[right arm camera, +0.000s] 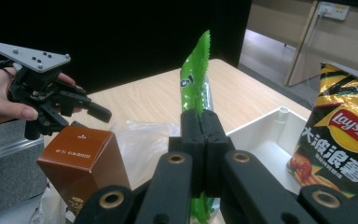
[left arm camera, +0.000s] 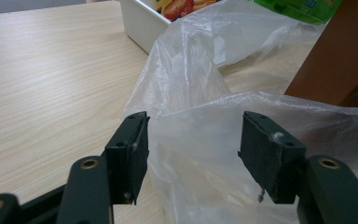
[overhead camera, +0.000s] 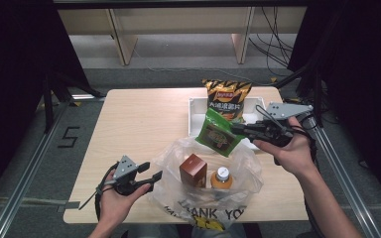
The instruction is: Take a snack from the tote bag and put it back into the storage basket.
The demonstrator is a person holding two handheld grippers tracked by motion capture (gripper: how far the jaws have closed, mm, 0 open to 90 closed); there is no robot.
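Note:
A green snack packet (overhead camera: 217, 133) hangs above the mouth of a clear plastic bag (overhead camera: 206, 198), with my right gripper (overhead camera: 234, 130) shut on its edge. In the right gripper view the packet (right arm camera: 195, 74) stands up thin between the closed jaws of that gripper (right arm camera: 200, 135). The bag holds a brown box (overhead camera: 193, 168) and an orange bottle with a white cap (overhead camera: 222, 177). My left gripper (overhead camera: 155, 177) is open at the bag's left side. Bag film (left arm camera: 214, 116) lies between and beyond its spread jaws (left arm camera: 198, 156), which do not press on it.
A black and yellow chips bag (overhead camera: 227, 98) stands in a white tray (overhead camera: 194, 115) at the table's back right. The brown box (right arm camera: 81, 158) and the left gripper (right arm camera: 95, 111) show in the right gripper view. Bare wood (overhead camera: 139, 119) spreads left of the tray.

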